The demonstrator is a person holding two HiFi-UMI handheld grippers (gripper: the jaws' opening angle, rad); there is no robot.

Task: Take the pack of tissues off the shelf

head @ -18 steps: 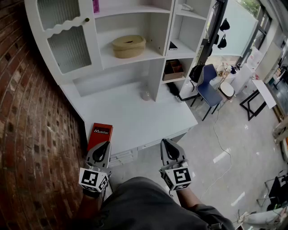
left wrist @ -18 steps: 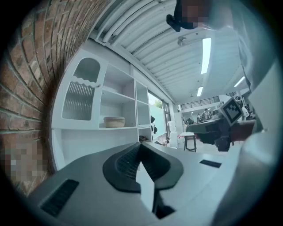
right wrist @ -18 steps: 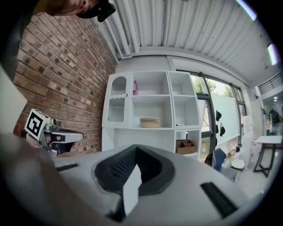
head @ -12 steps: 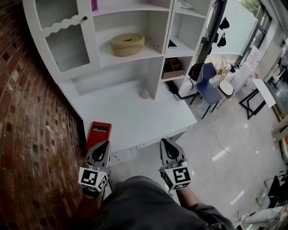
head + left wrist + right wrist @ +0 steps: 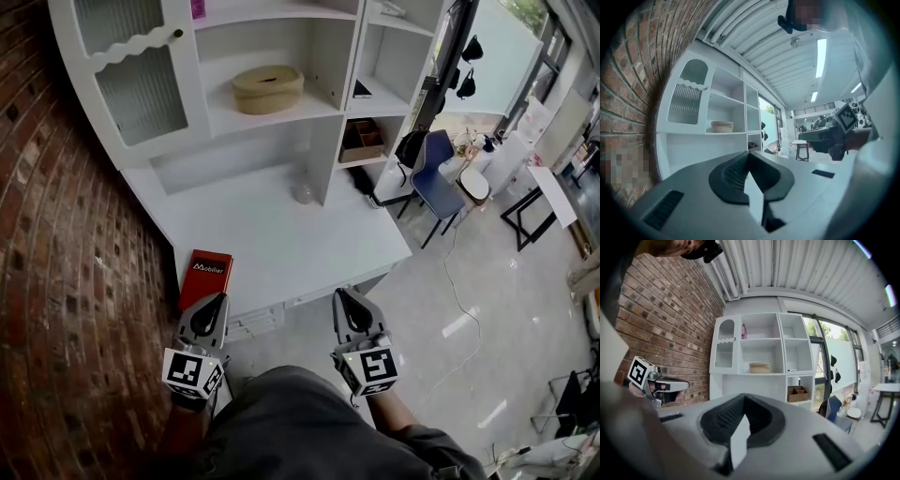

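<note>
The pack of tissues point(image 5: 268, 89) is a tan oval bundle with a slot on top, lying on the middle shelf of the white shelf unit point(image 5: 328, 56). It also shows small and far off in the left gripper view point(image 5: 722, 126) and the right gripper view point(image 5: 760, 367). My left gripper point(image 5: 217, 302) and right gripper point(image 5: 343, 296) hang side by side low in the head view, in front of the desk's front edge and well short of the shelf. Both point toward the unit. Each pair of jaws is shut with nothing between them point(image 5: 749, 157) point(image 5: 743, 401).
A red box point(image 5: 206, 277) lies on the white desk top point(image 5: 281, 244) near its front left corner. A small pale object point(image 5: 304, 195) sits under the shelf. A brown box point(image 5: 361, 142) fills a right cubby. A blue chair point(image 5: 436, 183) stands right; brick wall point(image 5: 66, 281) left.
The head view has shifted very slightly; both grippers stay where they were, still shut.
</note>
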